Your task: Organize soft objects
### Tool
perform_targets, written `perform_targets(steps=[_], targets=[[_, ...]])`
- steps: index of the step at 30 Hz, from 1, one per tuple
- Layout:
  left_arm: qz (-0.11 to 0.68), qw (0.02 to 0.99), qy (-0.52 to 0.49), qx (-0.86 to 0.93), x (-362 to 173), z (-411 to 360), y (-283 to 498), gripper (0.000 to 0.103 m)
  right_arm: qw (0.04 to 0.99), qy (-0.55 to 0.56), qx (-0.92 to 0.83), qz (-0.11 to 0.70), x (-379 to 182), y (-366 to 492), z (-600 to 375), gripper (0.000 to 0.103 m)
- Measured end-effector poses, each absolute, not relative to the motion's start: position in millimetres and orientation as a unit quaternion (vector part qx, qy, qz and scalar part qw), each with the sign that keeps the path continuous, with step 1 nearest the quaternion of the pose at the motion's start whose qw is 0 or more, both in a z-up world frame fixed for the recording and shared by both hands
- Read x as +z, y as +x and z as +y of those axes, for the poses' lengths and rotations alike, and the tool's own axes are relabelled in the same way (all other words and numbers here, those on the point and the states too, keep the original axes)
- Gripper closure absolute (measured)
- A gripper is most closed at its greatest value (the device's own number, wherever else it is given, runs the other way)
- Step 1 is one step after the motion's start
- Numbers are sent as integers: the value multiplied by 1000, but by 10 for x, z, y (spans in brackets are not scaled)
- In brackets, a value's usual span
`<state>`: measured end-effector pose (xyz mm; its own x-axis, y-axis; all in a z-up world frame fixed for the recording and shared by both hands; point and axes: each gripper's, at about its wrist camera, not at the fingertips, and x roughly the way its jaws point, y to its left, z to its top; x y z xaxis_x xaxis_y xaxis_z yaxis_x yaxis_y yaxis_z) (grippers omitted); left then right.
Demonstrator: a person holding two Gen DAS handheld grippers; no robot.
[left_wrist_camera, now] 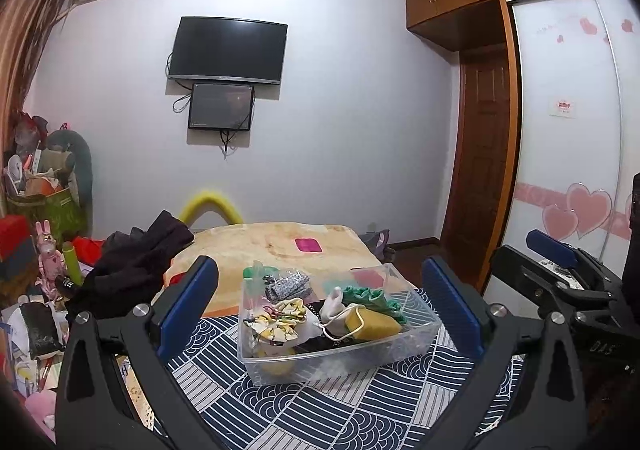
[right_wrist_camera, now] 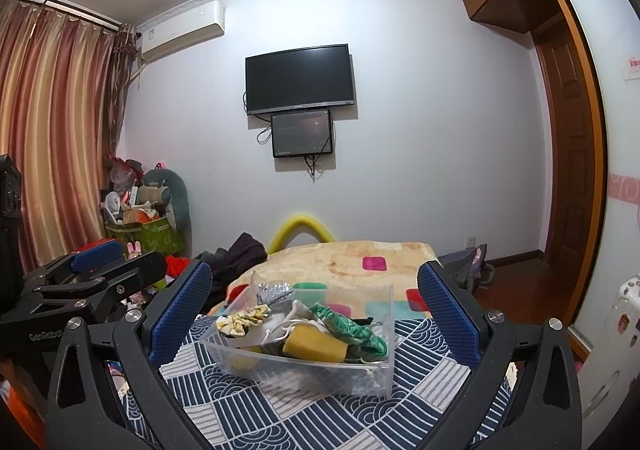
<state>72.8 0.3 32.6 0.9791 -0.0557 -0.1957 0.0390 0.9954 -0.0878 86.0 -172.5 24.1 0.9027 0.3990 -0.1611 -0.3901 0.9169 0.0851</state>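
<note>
A clear plastic bin (left_wrist_camera: 416,330) (right_wrist_camera: 376,374) stands on a navy patterned cloth (left_wrist_camera: 304,406) (right_wrist_camera: 280,410). It holds soft items: a yellow sponge (left_wrist_camera: 374,324) (right_wrist_camera: 314,348), a green scrunchie (left_wrist_camera: 370,298) (right_wrist_camera: 348,324), a yellow floral scrunchie (left_wrist_camera: 280,320) (right_wrist_camera: 242,318), a white drawstring pouch (left_wrist_camera: 334,308) and a grey patterned piece (left_wrist_camera: 288,284) (right_wrist_camera: 274,292). My left gripper (left_wrist_camera: 320,310) is open and empty, just before the bin. My right gripper (right_wrist_camera: 316,318) is open and empty, also facing the bin. Each gripper shows at the edge of the other's view.
A beige blanket (left_wrist_camera: 260,246) (right_wrist_camera: 352,262) with coloured patches covers the bed behind the bin. Dark clothes (left_wrist_camera: 140,258) (right_wrist_camera: 236,258) lie at its left. Cluttered boxes and toys (left_wrist_camera: 40,209) fill the left side. A wardrobe (left_wrist_camera: 568,129) and door stand right.
</note>
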Motion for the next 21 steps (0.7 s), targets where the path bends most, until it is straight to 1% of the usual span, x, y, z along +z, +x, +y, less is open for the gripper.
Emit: perform_targets(steps=[21], targets=[[102,993,-47,-26,327,18,723,0,975,26,203,87,246,850,-1724,0]])
